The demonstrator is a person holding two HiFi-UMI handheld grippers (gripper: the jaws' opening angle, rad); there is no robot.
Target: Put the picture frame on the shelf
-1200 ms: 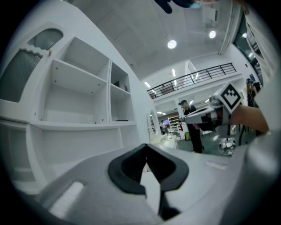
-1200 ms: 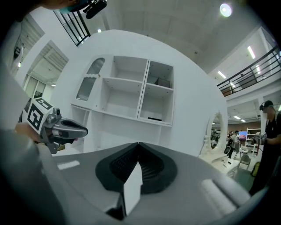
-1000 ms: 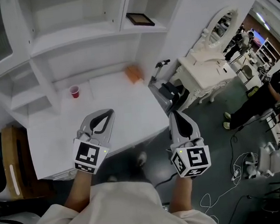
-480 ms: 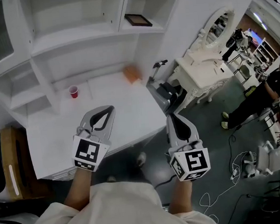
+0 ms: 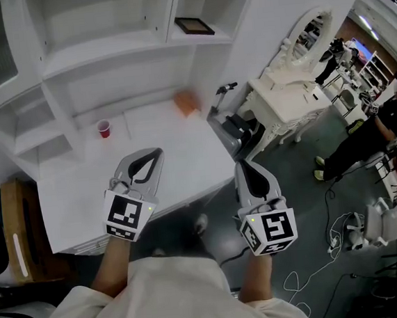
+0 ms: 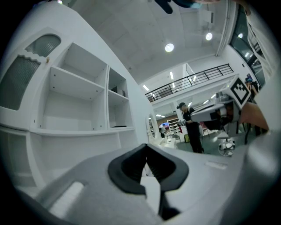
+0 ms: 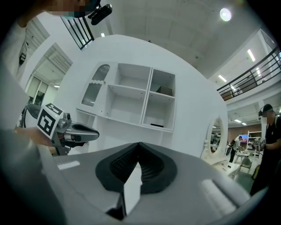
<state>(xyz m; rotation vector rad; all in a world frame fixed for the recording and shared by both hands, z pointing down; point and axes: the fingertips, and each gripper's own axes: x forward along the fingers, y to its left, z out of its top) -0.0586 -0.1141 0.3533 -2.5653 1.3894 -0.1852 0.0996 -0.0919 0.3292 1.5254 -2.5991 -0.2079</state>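
Observation:
The dark picture frame (image 5: 194,26) lies flat in the upper right compartment of the white shelf unit (image 5: 105,55). It shows as a thin dark strip in the left gripper view (image 6: 119,126) and in the right gripper view (image 7: 157,125). My left gripper (image 5: 157,152) hovers over the white desk's front part, shut and holding nothing. My right gripper (image 5: 239,163) hangs past the desk's right corner, also shut and holding nothing. Both are well below and in front of the frame. The left gripper's jaws (image 6: 146,147) and the right gripper's jaws (image 7: 138,145) meet at their tips.
A red cup (image 5: 105,129) and an orange box (image 5: 188,102) stand at the back of the white desk (image 5: 172,171). A black device (image 5: 241,131) sits at the desk's right end, a white dressing table (image 5: 287,101) beyond. A person (image 5: 371,138) stands at right; cables lie on the floor.
Both grippers have held almost still, staying shut; the right one has drifted slightly left. The frame has not moved on the shelf. The person at right has shifted a little.

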